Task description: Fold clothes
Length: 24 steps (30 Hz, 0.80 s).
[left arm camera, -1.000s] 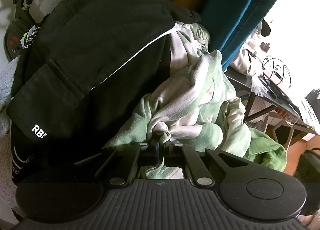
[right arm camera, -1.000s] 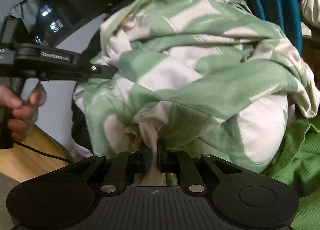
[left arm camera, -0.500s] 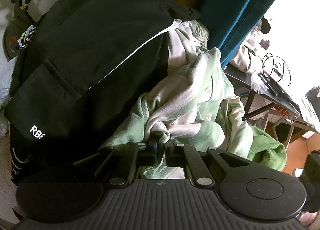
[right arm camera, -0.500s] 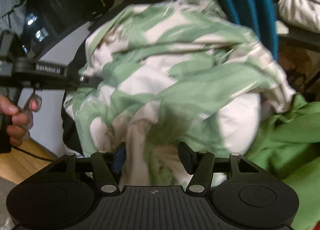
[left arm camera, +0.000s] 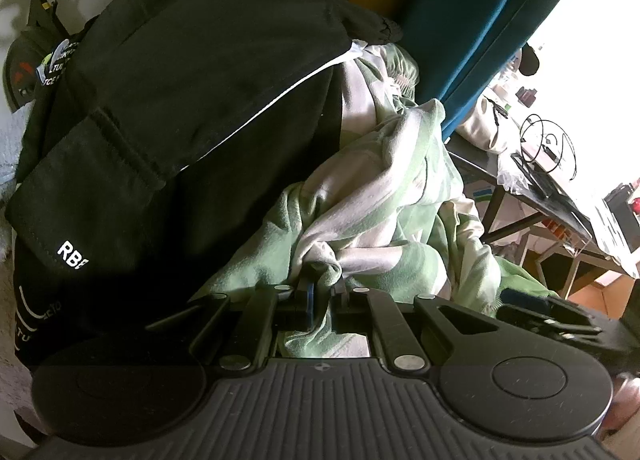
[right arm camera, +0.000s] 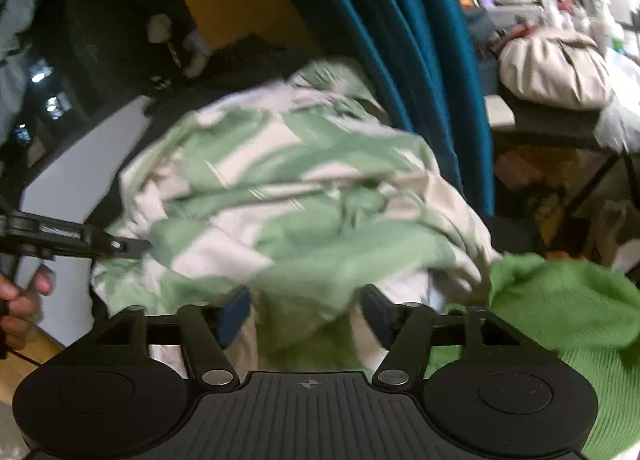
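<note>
Left gripper (left arm camera: 320, 292) jaws clamp the green-white garment (left arm camera: 384, 196) to anchor it; right gripper (right arm camera: 306, 310) jaws stand apart at lower centre.

- The left gripper (left arm camera: 322, 288) is held closed, its fingers pinched together on a fold of cloth.
- The right gripper (right arm camera: 306, 312) is held with jaws spread wide.

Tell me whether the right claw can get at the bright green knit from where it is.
Probably yes: the right claw is open, and the bright green knit lies uncovered just to its right, beside the green-and-white garment.
</note>
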Motion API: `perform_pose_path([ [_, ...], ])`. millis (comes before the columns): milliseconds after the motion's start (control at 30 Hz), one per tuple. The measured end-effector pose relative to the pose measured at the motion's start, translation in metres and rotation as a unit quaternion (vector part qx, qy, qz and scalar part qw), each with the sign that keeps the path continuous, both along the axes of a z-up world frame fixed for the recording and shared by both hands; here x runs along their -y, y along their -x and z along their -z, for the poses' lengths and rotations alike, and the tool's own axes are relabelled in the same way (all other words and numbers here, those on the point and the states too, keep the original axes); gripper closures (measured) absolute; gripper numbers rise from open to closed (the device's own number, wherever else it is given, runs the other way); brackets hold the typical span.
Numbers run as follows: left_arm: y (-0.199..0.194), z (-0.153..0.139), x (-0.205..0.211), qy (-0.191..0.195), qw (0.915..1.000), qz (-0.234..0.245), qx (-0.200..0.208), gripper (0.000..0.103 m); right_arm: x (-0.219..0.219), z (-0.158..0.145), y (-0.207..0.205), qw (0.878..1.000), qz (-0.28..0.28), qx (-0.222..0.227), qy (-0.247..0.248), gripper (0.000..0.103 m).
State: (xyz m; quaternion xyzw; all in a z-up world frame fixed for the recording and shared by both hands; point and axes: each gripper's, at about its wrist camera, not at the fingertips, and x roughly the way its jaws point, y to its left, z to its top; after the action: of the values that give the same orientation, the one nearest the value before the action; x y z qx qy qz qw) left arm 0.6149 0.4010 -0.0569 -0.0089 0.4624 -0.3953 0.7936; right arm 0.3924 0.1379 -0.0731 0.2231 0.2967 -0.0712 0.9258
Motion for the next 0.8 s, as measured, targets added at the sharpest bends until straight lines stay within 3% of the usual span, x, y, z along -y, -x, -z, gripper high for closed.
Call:
perform_pose_path([
  [167,0.000,0.000,0.000,0.000,1.0000,0.001,0.000,0.095,0.007,0.009,-0.008,0.997,0.000,-0.062,0.052,0.033],
  [333,0.000,0.001,-0.001,0.001,1.0000,0.002,-0.002,0.095,-0.002,0.036,-0.017,0.985,-0.039,-0.118,0.117,0.033],
  [400,-0.001,0.001,0.000,0.001,1.0000,0.004,-0.003,0.095,-0.007,0.042,-0.025,0.981,-0.057,-0.120,0.139,0.027],
  [500,-0.001,0.001,0.000,-0.001,1.0000,0.006,-0.004,0.095,-0.011,0.043,-0.038,0.979,-0.070,-0.096,0.168,0.001],
  [800,0.000,0.001,0.000,-0.006,0.9999,0.007,-0.004,0.095,-0.015,0.062,-0.079,0.974,-0.119,-0.101,0.163,0.001],
])
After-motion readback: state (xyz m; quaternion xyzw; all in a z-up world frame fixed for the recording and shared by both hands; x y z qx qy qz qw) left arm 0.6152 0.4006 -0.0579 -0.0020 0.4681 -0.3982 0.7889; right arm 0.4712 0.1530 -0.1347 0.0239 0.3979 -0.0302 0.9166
